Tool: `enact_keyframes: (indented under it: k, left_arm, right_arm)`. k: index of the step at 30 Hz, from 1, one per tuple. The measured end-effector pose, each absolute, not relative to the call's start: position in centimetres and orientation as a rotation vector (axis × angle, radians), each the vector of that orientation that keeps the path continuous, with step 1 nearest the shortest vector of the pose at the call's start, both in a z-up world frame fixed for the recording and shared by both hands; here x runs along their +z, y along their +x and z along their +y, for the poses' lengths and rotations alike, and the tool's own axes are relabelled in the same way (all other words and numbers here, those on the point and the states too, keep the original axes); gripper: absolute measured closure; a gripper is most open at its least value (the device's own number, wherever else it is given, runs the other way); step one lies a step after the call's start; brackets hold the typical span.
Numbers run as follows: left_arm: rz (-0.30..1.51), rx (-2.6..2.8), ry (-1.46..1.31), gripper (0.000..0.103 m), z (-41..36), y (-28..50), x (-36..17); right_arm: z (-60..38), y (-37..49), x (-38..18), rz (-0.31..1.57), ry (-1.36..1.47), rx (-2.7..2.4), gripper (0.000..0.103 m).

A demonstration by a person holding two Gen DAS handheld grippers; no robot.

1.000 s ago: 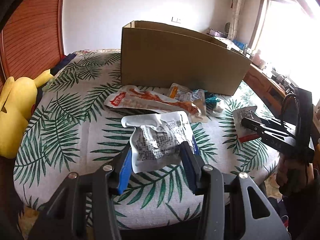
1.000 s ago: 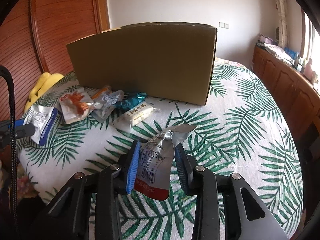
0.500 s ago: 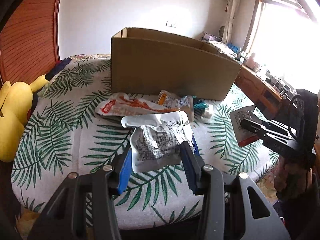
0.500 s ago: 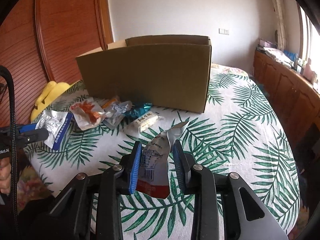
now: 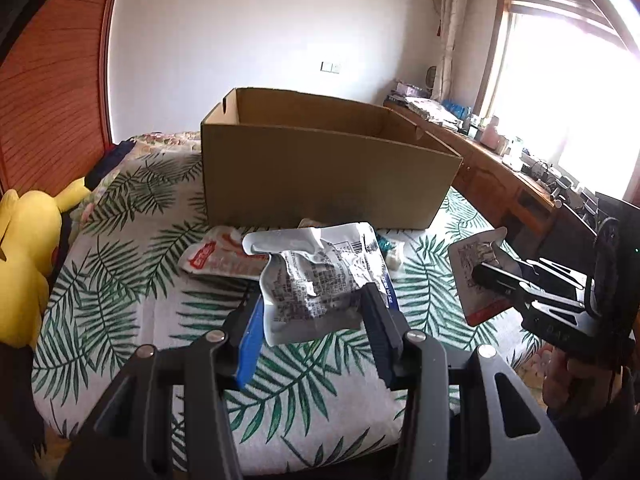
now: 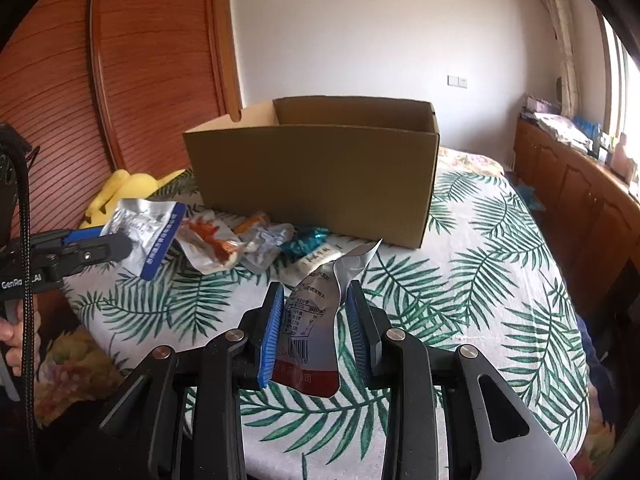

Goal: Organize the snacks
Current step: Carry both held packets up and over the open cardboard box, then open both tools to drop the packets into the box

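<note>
My left gripper [image 5: 310, 304] is shut on a crumpled silver snack packet with a blue edge [image 5: 316, 280], held above the bed. My right gripper [image 6: 314, 308] is shut on a silver pouch with a red bottom [image 6: 312, 320], also lifted off the cover. Each gripper shows in the other's view: the right gripper [image 5: 486, 276] with its pouch at the right, the left gripper [image 6: 120, 246] with its packet at the left. An open cardboard box [image 5: 320, 172] stands behind, its inside floor hidden. Several loose snacks lie before it, among them a red-and-white packet [image 5: 216, 258].
The leaf-print bed cover [image 6: 480, 280] spreads to the right of the box. A yellow plush toy [image 5: 24, 248] lies at the left edge by the wooden wall panel [image 6: 120, 80]. A wooden sideboard [image 5: 500, 176] with clutter runs under the window.
Both grippers have risen with their packets, and the box's open top now shows from above its near wall. The right jaws have pinched slightly tighter on the pouch.
</note>
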State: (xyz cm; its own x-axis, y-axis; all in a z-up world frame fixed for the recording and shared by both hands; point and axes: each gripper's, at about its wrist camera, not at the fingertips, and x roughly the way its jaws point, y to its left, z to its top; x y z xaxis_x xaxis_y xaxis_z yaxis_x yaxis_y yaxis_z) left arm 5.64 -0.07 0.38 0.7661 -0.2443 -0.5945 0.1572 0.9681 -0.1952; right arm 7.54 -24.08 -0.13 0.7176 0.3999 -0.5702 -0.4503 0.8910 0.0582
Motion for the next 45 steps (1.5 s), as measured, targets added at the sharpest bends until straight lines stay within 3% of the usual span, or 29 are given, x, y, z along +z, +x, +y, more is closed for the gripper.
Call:
enact_keyframes:
  k: [27,45]
  left_arm:
    - [0.535,-0.268,-0.114,0.058,-0.4,16.4,6.2]
    - [0.565,-0.268,-0.141,0.058,1.5,24.9,4.4]
  right_arm:
    - [-22.6,14.6,8.0,0.436,-0.130,0.528,0.073]
    - [-20.3,22.3,7.6,0.443,-0.135,0.499,0.073]
